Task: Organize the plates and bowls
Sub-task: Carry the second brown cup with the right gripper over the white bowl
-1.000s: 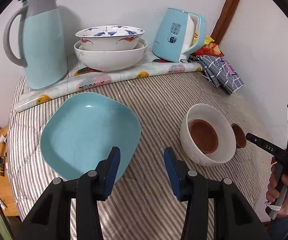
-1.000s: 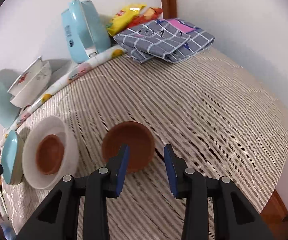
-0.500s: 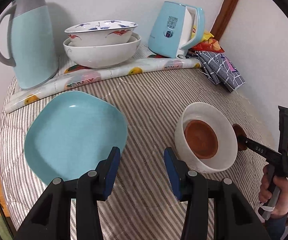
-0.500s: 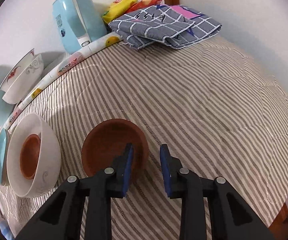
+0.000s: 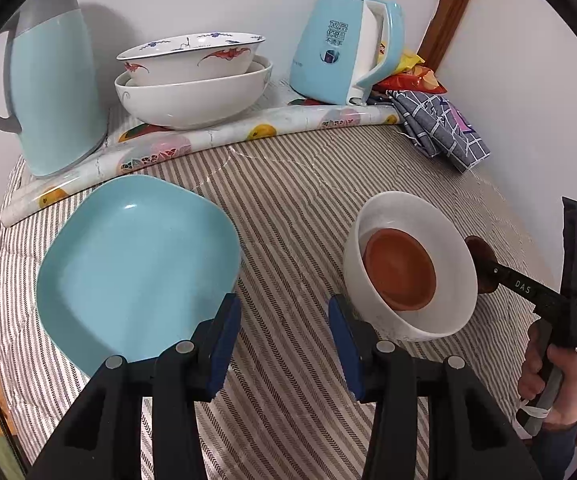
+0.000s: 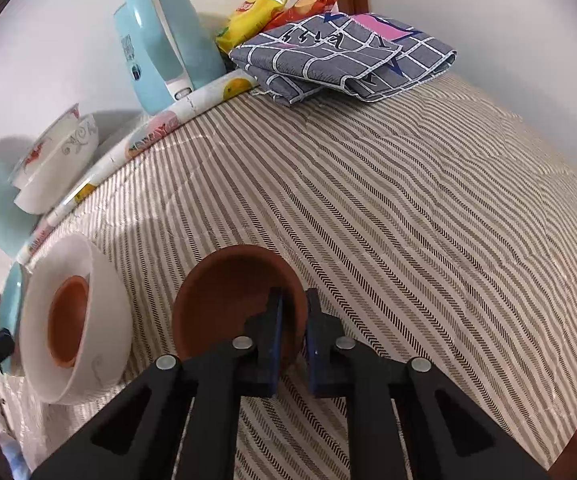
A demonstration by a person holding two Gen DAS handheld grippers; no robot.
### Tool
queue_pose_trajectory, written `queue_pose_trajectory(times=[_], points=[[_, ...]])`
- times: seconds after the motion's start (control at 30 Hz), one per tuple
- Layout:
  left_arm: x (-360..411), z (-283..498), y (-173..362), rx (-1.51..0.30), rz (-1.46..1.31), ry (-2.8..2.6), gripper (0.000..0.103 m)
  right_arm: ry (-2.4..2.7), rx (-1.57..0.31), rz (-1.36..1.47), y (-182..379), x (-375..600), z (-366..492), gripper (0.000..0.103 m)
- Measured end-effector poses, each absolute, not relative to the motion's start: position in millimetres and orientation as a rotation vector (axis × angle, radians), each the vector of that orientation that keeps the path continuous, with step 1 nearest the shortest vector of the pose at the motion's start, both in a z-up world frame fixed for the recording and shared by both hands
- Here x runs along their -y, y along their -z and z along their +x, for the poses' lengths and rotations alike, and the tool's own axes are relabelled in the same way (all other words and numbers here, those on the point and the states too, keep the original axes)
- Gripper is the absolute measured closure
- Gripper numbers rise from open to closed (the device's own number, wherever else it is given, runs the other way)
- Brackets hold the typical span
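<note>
My right gripper (image 6: 293,316) is shut on the right rim of a small brown bowl (image 6: 224,296) resting on the striped cloth; one jaw is inside the bowl, one outside. To its left stands a white bowl (image 6: 100,308) holding another brown bowl (image 6: 68,320). In the left wrist view the same white bowl (image 5: 448,240) with its brown bowl (image 5: 400,268) sits right of my left gripper (image 5: 284,332), which is open and empty above the cloth. A light blue square plate (image 5: 136,256) lies at its left. The right gripper (image 5: 484,264) shows there beside the white bowl.
Two stacked white patterned bowls (image 5: 192,76) stand at the back on a fruit-print mat (image 5: 208,140), between a blue thermos jug (image 5: 52,92) and a blue kettle (image 5: 344,60). A folded grey checked cloth (image 6: 344,56) and snack bags (image 6: 272,4) lie at the back corner.
My right gripper moved forward and closed on the rim of the loose brown bowl. My left gripper drifted a little; the plate and white bowl sit nearer in its view.
</note>
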State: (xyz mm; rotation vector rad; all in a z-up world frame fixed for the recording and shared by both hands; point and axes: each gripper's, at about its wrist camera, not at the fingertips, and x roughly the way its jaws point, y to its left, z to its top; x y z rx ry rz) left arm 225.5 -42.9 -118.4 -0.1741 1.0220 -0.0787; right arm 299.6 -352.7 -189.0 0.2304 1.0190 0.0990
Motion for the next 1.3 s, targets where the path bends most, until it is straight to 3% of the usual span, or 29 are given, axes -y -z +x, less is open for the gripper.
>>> queue_pose_trajectory(times=[0.97, 1.3], points=[[26.6, 191.9, 92.9, -0.974, -0.208, 0.141, 0.059, -0.103, -0.886, 0.153, 101.8, 308.5, 258.1, 0.095], [-1.8, 181.1, 87.9, -0.963, -0.233, 0.101, 0.059, -0.168, -0.902, 0.133, 101.8, 264.9, 255.0, 0.095]])
